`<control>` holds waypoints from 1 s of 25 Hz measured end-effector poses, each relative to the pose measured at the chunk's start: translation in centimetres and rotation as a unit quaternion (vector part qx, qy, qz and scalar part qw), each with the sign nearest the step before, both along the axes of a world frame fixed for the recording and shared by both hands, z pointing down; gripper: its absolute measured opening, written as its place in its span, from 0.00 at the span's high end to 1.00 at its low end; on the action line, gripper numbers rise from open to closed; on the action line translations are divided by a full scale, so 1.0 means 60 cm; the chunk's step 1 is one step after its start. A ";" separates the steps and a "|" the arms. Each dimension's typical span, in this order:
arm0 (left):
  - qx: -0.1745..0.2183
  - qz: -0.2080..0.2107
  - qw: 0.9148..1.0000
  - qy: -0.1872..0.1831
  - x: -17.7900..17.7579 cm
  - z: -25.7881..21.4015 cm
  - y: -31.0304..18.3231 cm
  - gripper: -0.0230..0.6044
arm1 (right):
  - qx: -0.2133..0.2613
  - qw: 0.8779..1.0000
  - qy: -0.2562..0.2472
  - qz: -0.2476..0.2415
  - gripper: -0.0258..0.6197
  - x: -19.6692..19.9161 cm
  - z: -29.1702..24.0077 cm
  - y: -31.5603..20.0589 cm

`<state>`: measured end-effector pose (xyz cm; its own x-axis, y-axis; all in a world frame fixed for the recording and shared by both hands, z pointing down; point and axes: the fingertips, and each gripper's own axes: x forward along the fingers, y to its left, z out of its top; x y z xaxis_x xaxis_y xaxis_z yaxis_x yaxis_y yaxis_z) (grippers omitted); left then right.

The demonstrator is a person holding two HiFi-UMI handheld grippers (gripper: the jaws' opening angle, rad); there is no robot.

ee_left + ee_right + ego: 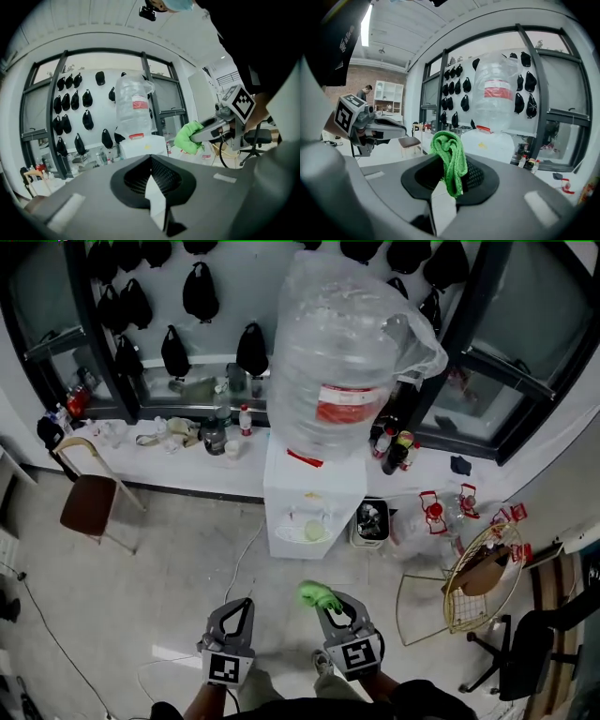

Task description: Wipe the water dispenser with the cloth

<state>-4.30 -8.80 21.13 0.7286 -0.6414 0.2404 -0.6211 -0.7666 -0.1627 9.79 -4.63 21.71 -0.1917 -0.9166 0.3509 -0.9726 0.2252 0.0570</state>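
A white water dispenser (309, 493) with a large clear bottle (342, 352) on top stands against the windowed wall ahead of me. My right gripper (328, 601) is shut on a bunched green cloth (317, 594), held well short of the dispenser front. In the right gripper view the cloth (450, 157) hangs out of the jaws, with the dispenser (492, 143) beyond. My left gripper (236, 613) is beside the right one, shut and holding nothing. The left gripper view shows the cloth (190, 137) at right and the dispenser (140, 145) ahead.
A wooden chair (89, 498) stands at left by a low ledge (169, 442) crowded with bottles. Right of the dispenser are a small bin (372, 521), red-handled items (431, 512), a wire frame (473, 582) and an office chair (530, 648). A cable (239, 559) crosses the floor.
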 end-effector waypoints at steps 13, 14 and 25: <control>0.054 0.000 0.998 0.018 0.057 -0.106 0.092 0.96 | 0.045 0.999 0.014 0.001 0.82 0.077 -0.093 0.092; 0.059 -0.001 0.998 0.019 0.061 -0.105 0.097 0.96 | 0.045 0.999 0.015 0.001 0.82 0.082 -0.095 0.098; 0.034 0.011 0.999 0.021 0.102 -0.106 0.127 0.96 | 0.048 0.999 0.014 0.005 0.82 0.107 -0.104 0.128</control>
